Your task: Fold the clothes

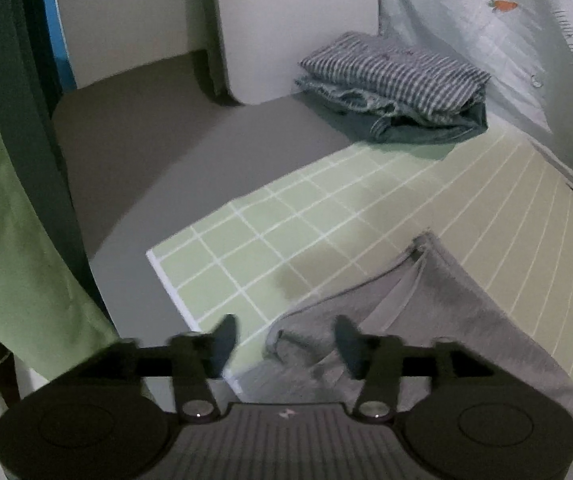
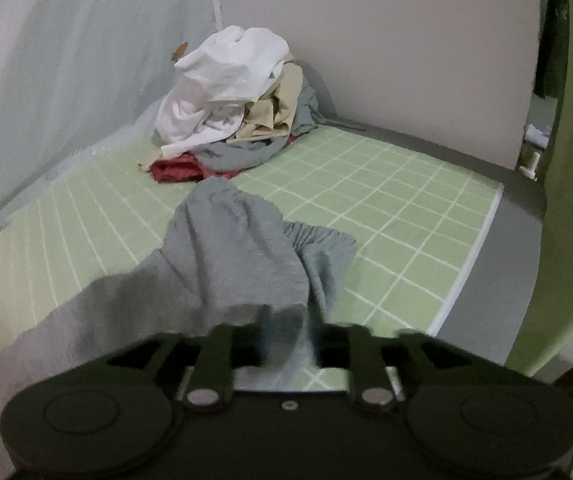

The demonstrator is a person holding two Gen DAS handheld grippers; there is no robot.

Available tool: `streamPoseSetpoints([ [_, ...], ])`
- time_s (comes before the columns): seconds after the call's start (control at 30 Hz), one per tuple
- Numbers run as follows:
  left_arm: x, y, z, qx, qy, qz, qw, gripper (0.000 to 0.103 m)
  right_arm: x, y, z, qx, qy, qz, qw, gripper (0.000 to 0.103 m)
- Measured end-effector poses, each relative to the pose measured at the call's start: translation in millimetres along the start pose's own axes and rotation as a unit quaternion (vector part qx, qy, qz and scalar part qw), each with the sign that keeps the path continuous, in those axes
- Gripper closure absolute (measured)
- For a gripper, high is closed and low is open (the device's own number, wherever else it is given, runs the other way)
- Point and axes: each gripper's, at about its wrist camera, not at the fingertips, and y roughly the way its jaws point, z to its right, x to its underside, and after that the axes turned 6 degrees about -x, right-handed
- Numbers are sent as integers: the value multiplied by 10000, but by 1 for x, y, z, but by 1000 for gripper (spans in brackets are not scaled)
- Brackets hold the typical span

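A grey garment (image 1: pixel 438 320) lies on the green grid mat (image 1: pixel 306 216). In the left wrist view my left gripper (image 1: pixel 284 342) is open, its fingers on either side of the garment's near corner, just above it. In the right wrist view my right gripper (image 2: pixel 288 340) is shut on the grey garment (image 2: pixel 238 252) and holds a bunched fold of it raised above the mat (image 2: pixel 406 208). The fingertips are buried in the cloth.
A folded stack with a striped piece on top (image 1: pixel 398 84) sits at the mat's far edge. A heap of unfolded clothes (image 2: pixel 230 104), white, beige, grey and red, lies at the far corner. A carrot-print sheet (image 1: pixel 502 40) hangs behind. The mat's edge (image 2: pixel 482 232) runs at the right.
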Motion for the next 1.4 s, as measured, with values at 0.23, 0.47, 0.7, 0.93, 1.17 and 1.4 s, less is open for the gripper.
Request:
streamPoseSetpoints([
  [0.23, 20, -19, 55, 557, 1081, -10, 9926, 21, 7, 4, -17, -152, -222, -64, 9996, 54],
  [0.47, 77, -51, 137, 1276, 2372, -225, 9628, 21, 5, 8, -14, -401, -213, 27, 9990, 49],
  [0.7, 145, -96, 223, 1836, 3724, -97, 9097, 20, -15, 9, 13, -699, -346, 308, 9965, 64],
  [0.93, 203, -139, 320, 2179, 4336, -104, 8743, 19, -39, 34, 63, -675, 146, -100, 9976, 64],
  [1.17, 255, -173, 379, 2241, 4497, 5, 8646, 19, -46, 72, 91, -1256, 842, -518, 9871, 53],
  [1.4, 294, -187, 383, 2104, 4461, -380, 8691, 19, -51, 99, 91, -1497, 564, -803, 9839, 68],
])
